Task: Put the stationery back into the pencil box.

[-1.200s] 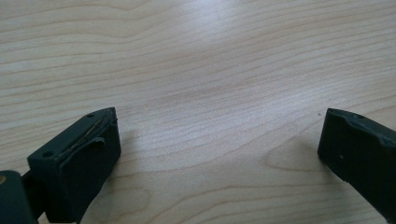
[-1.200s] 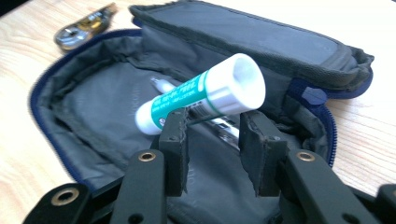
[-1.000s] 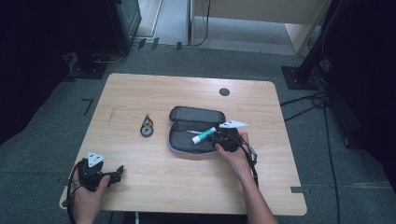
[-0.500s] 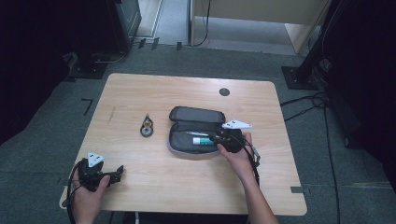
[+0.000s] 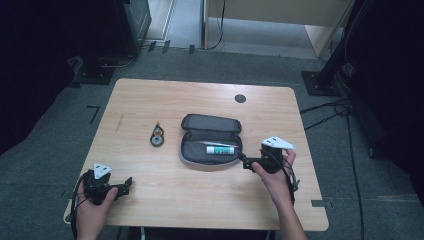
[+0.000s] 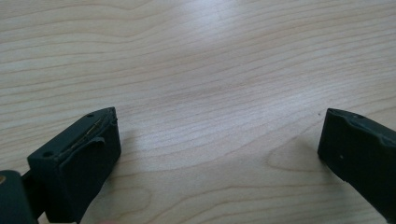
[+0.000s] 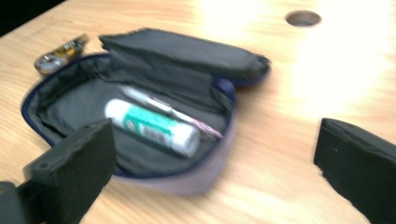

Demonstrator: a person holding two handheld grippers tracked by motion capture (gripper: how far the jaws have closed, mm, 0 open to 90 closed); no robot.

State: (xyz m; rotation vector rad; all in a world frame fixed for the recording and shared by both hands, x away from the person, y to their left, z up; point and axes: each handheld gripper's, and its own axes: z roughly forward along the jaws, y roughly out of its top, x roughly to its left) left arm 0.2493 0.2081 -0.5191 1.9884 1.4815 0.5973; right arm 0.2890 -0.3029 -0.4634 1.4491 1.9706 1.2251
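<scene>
An open dark pencil case (image 5: 210, 125) lies mid-table, lid folded back. Inside it rest a green-and-white glue stick (image 5: 221, 149) and a thin pen (image 5: 216, 144). My right gripper (image 5: 245, 162) sits just right of the case, pointing at it; its jaws have just been opening and stand wide with nothing between them. In the right gripper view the glue stick (image 7: 152, 127) and pen (image 7: 163, 106) lie in the case (image 7: 65, 105) beyond my right gripper (image 7: 215, 135). My left gripper (image 5: 125, 184) rests at the front left, and in its own view the left gripper (image 6: 218, 121) is open over bare wood.
A small round brass-coloured object (image 5: 157, 136) lies left of the case, also at the top left of the right gripper view as the same brass object (image 7: 63, 51). A cable hole (image 5: 240, 98) marks the table's far side. Dark stands and cables surround the table (image 5: 150, 100).
The right gripper carried the glue stick over the case, set it inside, let go, and drew back to the right. The left gripper stayed put.
</scene>
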